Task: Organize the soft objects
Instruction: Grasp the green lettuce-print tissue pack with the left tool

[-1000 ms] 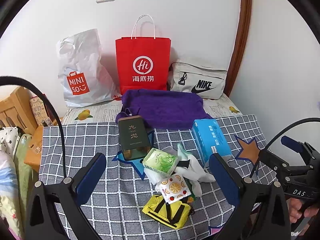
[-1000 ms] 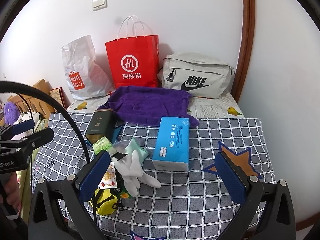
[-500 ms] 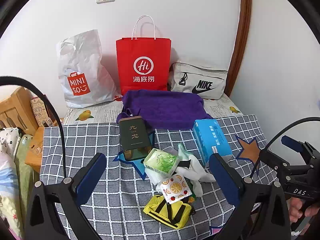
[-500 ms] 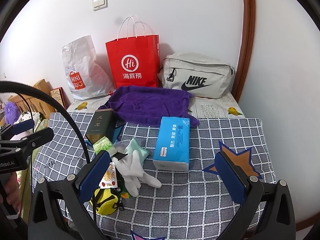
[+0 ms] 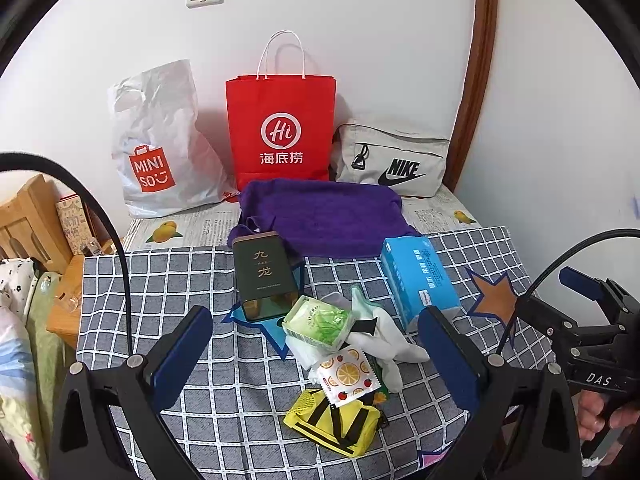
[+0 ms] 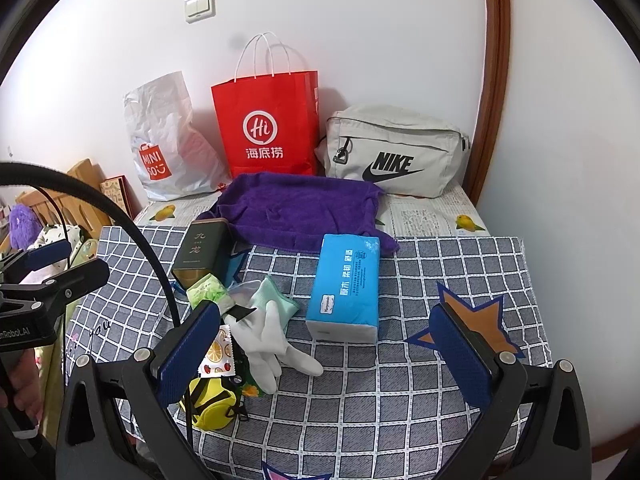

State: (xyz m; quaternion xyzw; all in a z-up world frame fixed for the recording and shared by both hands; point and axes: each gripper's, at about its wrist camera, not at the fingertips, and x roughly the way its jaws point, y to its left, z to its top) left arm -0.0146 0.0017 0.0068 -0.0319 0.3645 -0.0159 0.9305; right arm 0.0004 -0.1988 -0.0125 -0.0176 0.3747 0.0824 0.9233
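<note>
A purple towel (image 5: 324,216) (image 6: 296,208) lies at the back of the checked cloth. In front of it sit a blue tissue pack (image 5: 418,276) (image 6: 346,284), a dark green tin (image 5: 264,276) (image 6: 200,256), a green packet (image 5: 318,322), a white glove (image 6: 268,340) (image 5: 390,344), a fruit-print sachet (image 5: 348,376) and a yellow pouch (image 5: 332,420) (image 6: 210,402). My left gripper (image 5: 316,364) hovers open over the pile, holding nothing. My right gripper (image 6: 328,352) is open too, near the front edge below the tissue pack.
Against the wall stand a white Miniso bag (image 5: 160,152), a red paper bag (image 5: 280,128) and a grey Nike bag (image 5: 394,160). Wooden furniture (image 5: 28,220) and bedding (image 5: 16,320) are at the left. The table's right edge (image 6: 536,280) meets the wall.
Both views have shifted only slightly; the objects on the cloth have not moved and both grippers stay open.
</note>
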